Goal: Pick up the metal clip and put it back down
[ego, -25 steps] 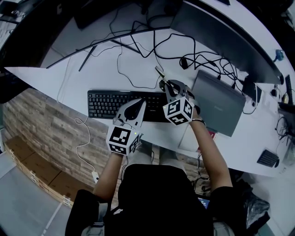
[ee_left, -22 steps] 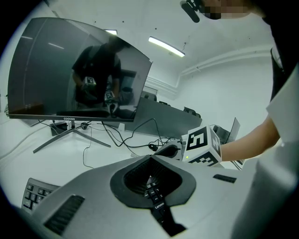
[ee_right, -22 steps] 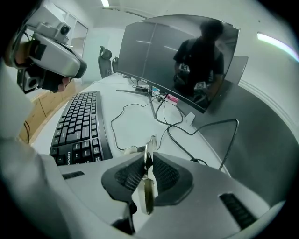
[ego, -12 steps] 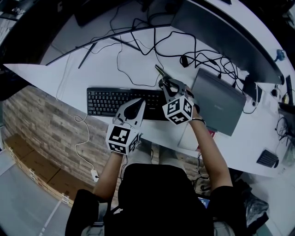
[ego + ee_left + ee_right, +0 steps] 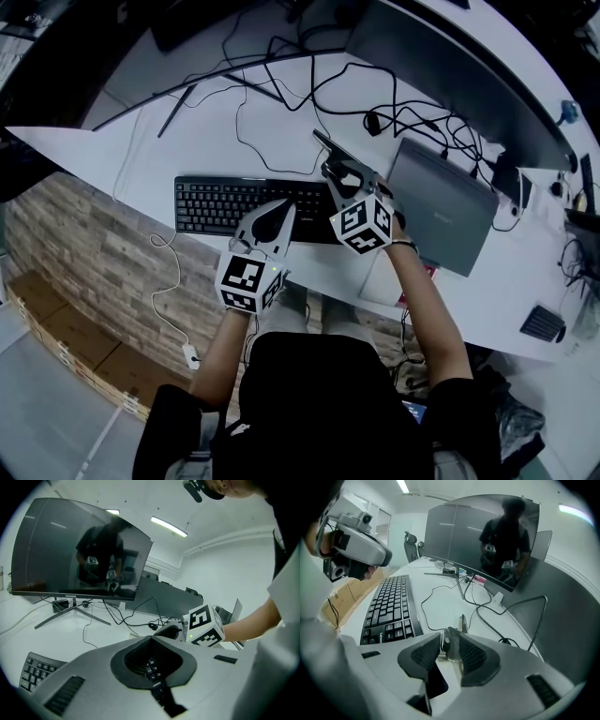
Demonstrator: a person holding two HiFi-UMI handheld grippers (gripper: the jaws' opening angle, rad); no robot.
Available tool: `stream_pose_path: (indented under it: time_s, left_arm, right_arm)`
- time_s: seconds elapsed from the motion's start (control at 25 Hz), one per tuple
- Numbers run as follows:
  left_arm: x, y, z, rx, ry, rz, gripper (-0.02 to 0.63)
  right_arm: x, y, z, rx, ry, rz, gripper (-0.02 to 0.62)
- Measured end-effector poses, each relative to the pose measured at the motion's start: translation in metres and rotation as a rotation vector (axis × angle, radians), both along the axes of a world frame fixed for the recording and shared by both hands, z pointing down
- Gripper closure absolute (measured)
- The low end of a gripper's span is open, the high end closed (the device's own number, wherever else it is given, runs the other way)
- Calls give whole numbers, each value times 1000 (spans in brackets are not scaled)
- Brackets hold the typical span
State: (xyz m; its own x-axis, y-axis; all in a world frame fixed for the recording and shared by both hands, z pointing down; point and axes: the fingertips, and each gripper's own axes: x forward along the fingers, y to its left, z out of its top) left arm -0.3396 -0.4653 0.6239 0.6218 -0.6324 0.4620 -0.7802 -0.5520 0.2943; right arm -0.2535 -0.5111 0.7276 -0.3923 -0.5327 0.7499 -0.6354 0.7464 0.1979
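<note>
Jaws of my right gripper [image 5: 450, 640] have just been opening; the metal clip [image 5: 462, 622] lies between them on the desk [image 5: 440, 603], released. Left gripper [image 5: 151, 639] closed, empty, parked aside.

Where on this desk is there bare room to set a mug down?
Widest bare patch: the left corner of the desk, left of the keyboard. Another lies in front of the laptop, toward the right edge. Crowded: cables tangle between the monitor and the laptop; one thin cable loops behind the keyboard.
</note>
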Motion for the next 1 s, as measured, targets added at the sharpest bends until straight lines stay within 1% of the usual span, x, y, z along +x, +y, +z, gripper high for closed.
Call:
stream_pose_path:
  time_s: [0.36,0.56,0.72,1.0]
  left_arm:
    - [6,1,-17,28,1,-3,597]
    - [7,0,-35,48,13,-13,597]
    - [12,-2,-51,86,18,-11,597]
    - [18,-1,-85,135,35,-19,597]
  right_arm:
    - [9,8,-17,-19,-34,33,486]
    - [11,16,-38,-45,-105,76,499]
    - [15,17,-60,-23,-134,97,531]
    - [23,24,-109,6,-208,149,558]
